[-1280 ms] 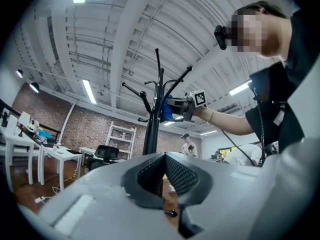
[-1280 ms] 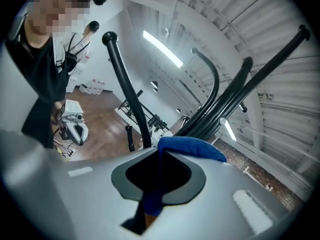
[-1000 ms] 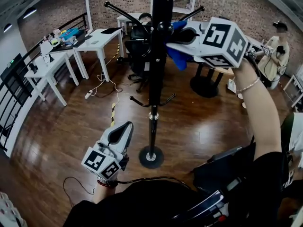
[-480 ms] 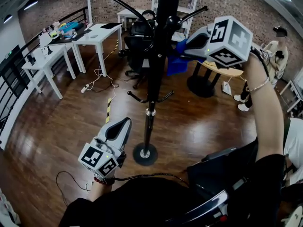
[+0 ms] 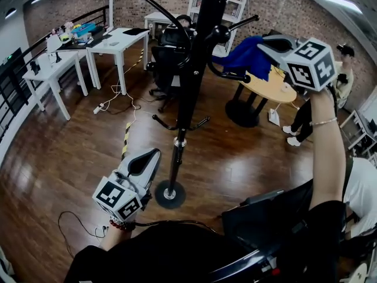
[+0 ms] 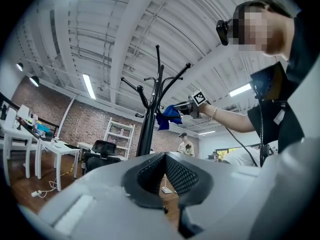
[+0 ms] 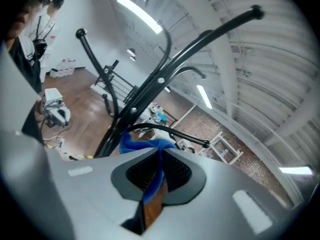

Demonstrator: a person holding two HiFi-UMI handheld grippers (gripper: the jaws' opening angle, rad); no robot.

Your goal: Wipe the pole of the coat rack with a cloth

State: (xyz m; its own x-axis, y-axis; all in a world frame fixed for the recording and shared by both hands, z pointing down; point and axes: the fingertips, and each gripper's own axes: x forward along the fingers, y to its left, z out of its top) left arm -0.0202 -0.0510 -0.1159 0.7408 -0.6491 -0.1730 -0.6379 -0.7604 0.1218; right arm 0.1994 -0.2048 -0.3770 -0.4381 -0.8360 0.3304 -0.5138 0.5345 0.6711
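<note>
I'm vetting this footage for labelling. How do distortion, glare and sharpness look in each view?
Head view: wide-angle bending curves the room's edges, and the glossy floor carries soft reflections; the pole is sharp. Left gripper view: dark rounded corners, and the ceiling light is blown out. Right gripper view: the rack arm bows, and the cloth reads clearly.

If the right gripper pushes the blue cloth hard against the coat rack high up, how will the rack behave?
The coat rack may rock or tip: it is tall and thin on one small round base. The pole looks like stiff dark metal, so it should hardly bend. The left gripper is apart from it, so nothing seems to steady it.
</note>
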